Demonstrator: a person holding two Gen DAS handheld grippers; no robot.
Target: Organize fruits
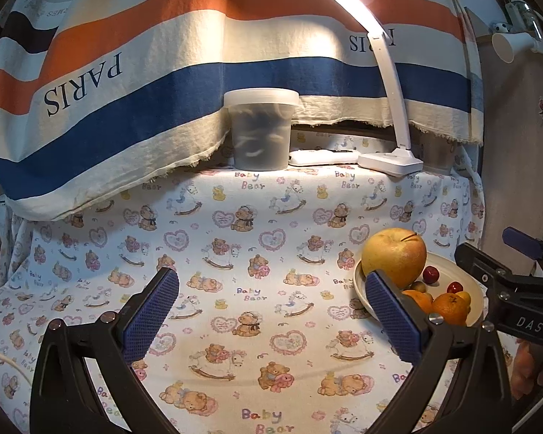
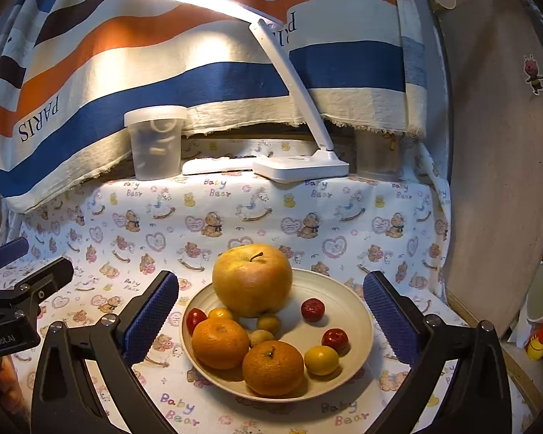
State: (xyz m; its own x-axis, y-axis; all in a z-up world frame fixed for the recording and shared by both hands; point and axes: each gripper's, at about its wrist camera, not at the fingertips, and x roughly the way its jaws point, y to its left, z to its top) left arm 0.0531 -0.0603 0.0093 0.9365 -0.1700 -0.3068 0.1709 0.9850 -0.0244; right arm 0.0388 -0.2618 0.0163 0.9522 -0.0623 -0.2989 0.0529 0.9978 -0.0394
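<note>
1. All the fruit sits in one cream plate [image 2: 358,311] on the table [image 2: 235,213], which is covered in a teddy-bear print cloth.
2. The big yellow apple [image 2: 251,280] is at the back of the plate, with two oranges [image 2: 221,341] in front of it towards the near rim, pretty much side by side.
3. Small stuff is scattered around them: three red fruits [image 2: 312,310], a couple of yellow ones [image 2: 321,360] and some tiny greenish ones in the middle.
4. The right gripper [image 2: 271,311] is spread wide, holding nothing, its blue pads either side of the plate.
5. The left gripper [image 1: 271,311] is also wide and empty, over bare cloth, with the plate just off to its right.
6. At the back are a lidded plastic tub [image 2: 157,144] and a lit white desk lamp [image 2: 300,166], under a striped cloth.
</note>
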